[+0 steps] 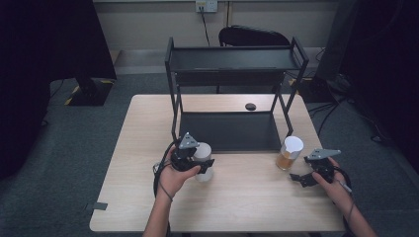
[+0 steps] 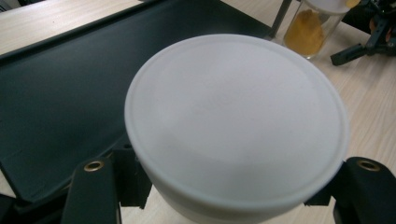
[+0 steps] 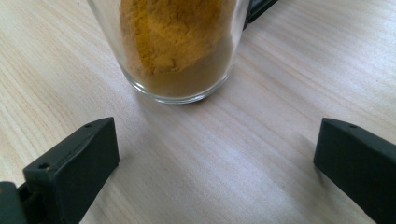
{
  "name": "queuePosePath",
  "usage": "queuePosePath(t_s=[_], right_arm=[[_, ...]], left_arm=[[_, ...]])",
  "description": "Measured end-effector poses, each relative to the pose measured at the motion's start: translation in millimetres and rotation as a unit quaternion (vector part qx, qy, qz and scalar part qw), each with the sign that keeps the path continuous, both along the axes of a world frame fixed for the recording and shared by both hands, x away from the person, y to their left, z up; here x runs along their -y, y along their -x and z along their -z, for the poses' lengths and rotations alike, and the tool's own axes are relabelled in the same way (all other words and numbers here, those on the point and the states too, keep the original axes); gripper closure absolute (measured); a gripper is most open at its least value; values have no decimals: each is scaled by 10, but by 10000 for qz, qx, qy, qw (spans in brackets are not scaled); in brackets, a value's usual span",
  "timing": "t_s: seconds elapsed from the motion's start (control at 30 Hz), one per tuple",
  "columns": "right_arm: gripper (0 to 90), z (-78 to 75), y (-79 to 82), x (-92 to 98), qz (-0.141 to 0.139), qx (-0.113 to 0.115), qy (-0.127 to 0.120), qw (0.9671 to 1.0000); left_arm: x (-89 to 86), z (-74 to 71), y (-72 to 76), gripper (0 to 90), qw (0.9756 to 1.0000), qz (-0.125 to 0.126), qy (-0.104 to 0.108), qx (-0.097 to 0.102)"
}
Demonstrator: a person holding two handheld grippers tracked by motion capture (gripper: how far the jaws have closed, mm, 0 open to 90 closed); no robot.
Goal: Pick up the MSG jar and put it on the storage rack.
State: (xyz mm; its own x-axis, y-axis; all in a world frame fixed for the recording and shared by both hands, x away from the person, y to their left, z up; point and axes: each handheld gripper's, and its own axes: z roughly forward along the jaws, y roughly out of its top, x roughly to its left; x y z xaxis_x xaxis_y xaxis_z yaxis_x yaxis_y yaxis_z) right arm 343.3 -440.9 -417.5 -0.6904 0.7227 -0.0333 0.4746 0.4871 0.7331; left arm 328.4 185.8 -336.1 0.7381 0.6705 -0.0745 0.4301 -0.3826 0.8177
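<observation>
Jars on the counter (image 1: 247, 197), one gripped, one waiting.

Left gripper (image 1: 196, 165) has its fingers (image 2: 93, 186) clamped on the white-lidded jar (image 2: 236, 121), near the front edge of the black shelf rack (image 1: 230, 131); whether the jar touches the counter is hard to tell. Right gripper (image 1: 302, 177) rests with fingers (image 3: 74, 163) wide apart and empty, just right of the glass jar of orange powder (image 3: 180, 46).

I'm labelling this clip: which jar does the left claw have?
Start at the black two-tier rack on the wooden table. By its front left corner, the left claw grips a white-lidded jar. Unlike the glass jar of yellow powder to the right, it looks plain white.
</observation>
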Motion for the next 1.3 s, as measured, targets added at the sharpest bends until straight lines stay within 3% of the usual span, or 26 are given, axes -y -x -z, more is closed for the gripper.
queuePosePath(t_s=[0.37, 0.63, 0.77, 1.3], right_arm=[[0, 0, 0, 0, 0, -1, 0, 10000], [0, 0, 0, 0, 0, -1, 0, 10000], [0, 0, 0, 0, -1, -1, 0, 10000], [0, 0, 0, 0, 0, -1, 0, 10000]], left_arm=[[85, -114, -149, 343, 9999, 143, 17, 54], [132, -206, -298, 343, 9997, 130, 205, 51], [183, -259, -338, 343, 9997, 174, 124, 130], [337, -440, -543, 343, 9997, 112, 164, 146]])
